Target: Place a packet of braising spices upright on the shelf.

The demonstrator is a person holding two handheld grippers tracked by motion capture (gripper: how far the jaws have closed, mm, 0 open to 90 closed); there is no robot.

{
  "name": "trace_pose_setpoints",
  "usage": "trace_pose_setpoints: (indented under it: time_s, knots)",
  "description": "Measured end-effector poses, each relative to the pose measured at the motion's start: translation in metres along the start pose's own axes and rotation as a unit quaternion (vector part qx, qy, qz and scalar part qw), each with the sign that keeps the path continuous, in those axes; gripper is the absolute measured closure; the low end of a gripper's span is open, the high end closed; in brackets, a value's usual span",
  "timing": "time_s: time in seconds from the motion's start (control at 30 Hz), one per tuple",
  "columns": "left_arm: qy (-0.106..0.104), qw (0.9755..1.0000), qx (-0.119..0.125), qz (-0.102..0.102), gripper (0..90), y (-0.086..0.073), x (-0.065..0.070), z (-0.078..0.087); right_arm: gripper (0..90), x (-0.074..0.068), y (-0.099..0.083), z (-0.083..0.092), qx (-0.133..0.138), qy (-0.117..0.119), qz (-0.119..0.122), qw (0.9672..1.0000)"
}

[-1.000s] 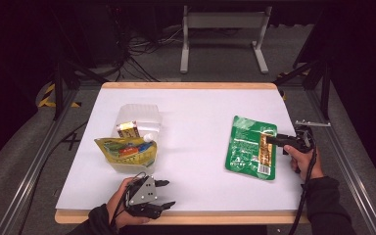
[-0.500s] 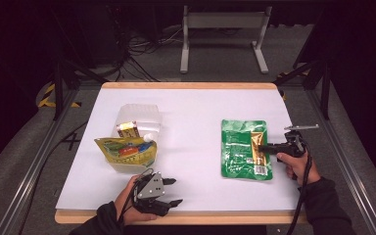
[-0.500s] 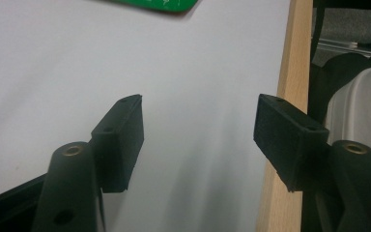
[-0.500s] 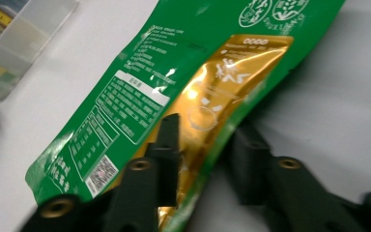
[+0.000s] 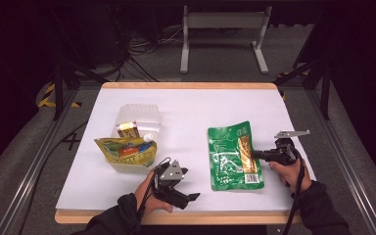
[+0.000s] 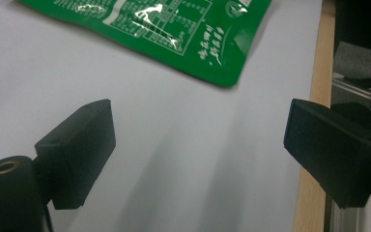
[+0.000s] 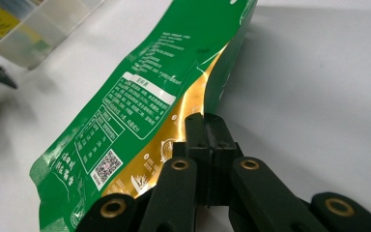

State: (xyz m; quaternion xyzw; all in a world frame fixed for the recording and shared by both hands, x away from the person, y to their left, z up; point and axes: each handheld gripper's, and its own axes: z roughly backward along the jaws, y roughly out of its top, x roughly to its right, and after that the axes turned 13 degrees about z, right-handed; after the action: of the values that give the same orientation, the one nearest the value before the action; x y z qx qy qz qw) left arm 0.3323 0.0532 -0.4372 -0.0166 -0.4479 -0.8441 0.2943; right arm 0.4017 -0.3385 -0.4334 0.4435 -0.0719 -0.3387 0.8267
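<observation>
1. The green pouch [image 5: 231, 156] lies on the right half of the white table [image 5: 186, 117], its printed back facing up.
2. Your right gripper [image 5: 255, 153] has its jaws pressed together on the pouch's right edge, along the gold strip.
3. Your left gripper [image 5: 192, 198] hovers near the table's front edge with its jaws wide apart, holding nothing.
4. A yellow pouch [image 5: 126, 151] rests against a clear plastic container [image 5: 138, 117] on the left.
</observation>
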Motion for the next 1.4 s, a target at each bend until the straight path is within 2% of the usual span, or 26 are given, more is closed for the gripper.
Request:
trace_pose_setpoints:
  time_s: [0.13,0.2,0.3,0.33,0.4,0.5,0.57,0.6,0.7,0.77,0.83,0.97,1.03,1.1,1.17,1.3,1.4]
  knots:
    - [-0.006,0.9998,0.005,0.019,12.1,0.012,-0.005,-0.010,90.0,-0.008,0.000,0.001,0.018,0.000,0.019,0.9997]
    - [-0.011,0.9995,0.009,0.029,12.2,0.017,-0.008,-0.013,90.0,-0.013,0.001,0.003,0.041,0.000,0.033,0.9986]
    - [-0.004,0.9994,0.013,0.032,12.2,0.024,-0.013,-0.019,90.0,-0.018,0.001,0.006,0.062,-0.006,0.050,0.9968]
    - [-0.007,0.9991,0.014,0.040,12.2,0.026,-0.015,-0.022,90.0,-0.020,0.001,0.007,0.071,-0.005,0.054,0.9960]
    - [-0.007,0.9989,0.015,0.045,15.6,0.028,-0.017,-0.024,90.0,-0.024,0.001,0.009,0.086,-0.003,0.061,0.9944]
    - [-0.016,0.9979,0.015,0.061,21.0,0.035,-0.020,-0.035,90.0,-0.028,0.003,0.010,0.093,0.006,0.077,0.9927]
    - [-0.014,0.9977,0.015,0.065,21.2,0.039,-0.021,-0.040,90.0,-0.030,0.003,0.010,0.101,0.011,0.083,0.9914]
    - [-0.014,0.9972,0.015,0.071,21.1,0.040,-0.023,-0.041,90.0,-0.032,0.004,0.010,0.104,0.014,0.091,0.9904]
    - [-0.022,0.9932,0.019,0.112,18.7,0.042,-0.031,-0.047,90.0,-0.036,0.005,0.012,0.119,0.019,0.102,0.9874]
    - [-0.029,0.9927,0.020,0.116,19.7,0.042,-0.033,-0.047,90.0,-0.037,0.005,0.013,0.124,0.021,0.106,0.9864]
    - [-0.044,0.9905,0.025,0.128,18.5,0.044,-0.036,-0.047,90.0,-0.038,0.005,0.013,0.134,0.025,0.110,0.9845]
    - [-0.056,0.9903,0.030,0.123,20.1,0.044,-0.036,-0.044,90.0,-0.041,0.006,0.013,0.141,0.028,0.120,0.9824]
    - [-0.056,0.9915,0.033,0.113,23.5,0.044,-0.035,-0.043,90.0,-0.041,0.006,0.013,0.143,0.032,0.124,0.9814]
    - [-0.060,0.9924,0.047,0.096,36.0,0.044,-0.033,-0.039,90.0,-0.042,0.007,0.012,0.143,0.036,0.130,0.9806]
    - [-0.050,0.9938,0.056,0.082,43.7,0.045,-0.031,-0.034,90.0,-0.044,0.007,0.012,0.141,0.042,0.137,0.9796]
    - [-0.035,0.9943,0.080,0.062,69.5,0.045,-0.029,-0.027,90.0,-0.047,0.009,0.013,0.141,0.042,0.150,0.9777]
    - [-0.025,0.9951,0.088,0.038,75.2,0.046,-0.025,-0.023,90.0,-0.049,0.010,0.016,0.142,0.039,0.161,0.9758]
